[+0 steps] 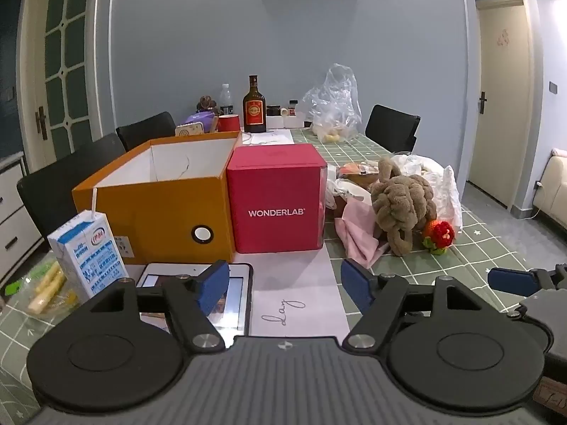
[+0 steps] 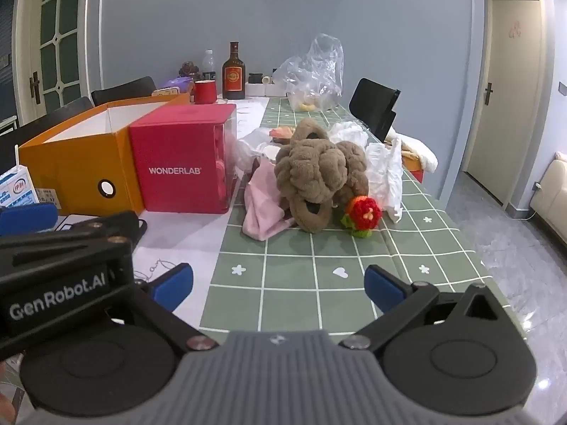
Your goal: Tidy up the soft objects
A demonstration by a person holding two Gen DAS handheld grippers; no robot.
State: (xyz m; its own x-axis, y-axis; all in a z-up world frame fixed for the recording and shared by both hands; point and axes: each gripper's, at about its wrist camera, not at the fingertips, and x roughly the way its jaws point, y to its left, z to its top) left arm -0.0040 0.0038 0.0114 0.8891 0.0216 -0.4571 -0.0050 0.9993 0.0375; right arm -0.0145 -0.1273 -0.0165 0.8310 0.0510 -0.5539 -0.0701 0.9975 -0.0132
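Both grippers, left (image 1: 285, 283) and right (image 2: 278, 288), are held with jaws apart and nothing between them, above the table's (image 2: 319, 283) near edge. Farther in, towards the right edge, a pink cloth (image 2: 264, 209), brown plush (image 2: 319, 173) and red knit (image 2: 365, 214) are clustered, touching. An orange box (image 1: 156, 209) is seen open, left of them.

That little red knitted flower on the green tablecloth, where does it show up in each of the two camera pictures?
Left wrist view: the red knitted flower lies right of centre, at the right foot of the brown plush toy.
Right wrist view: the flower lies just right of centre, again at the toy's right foot.
Shared landmark: the pink WONDERLAB box, left of the toy in both.
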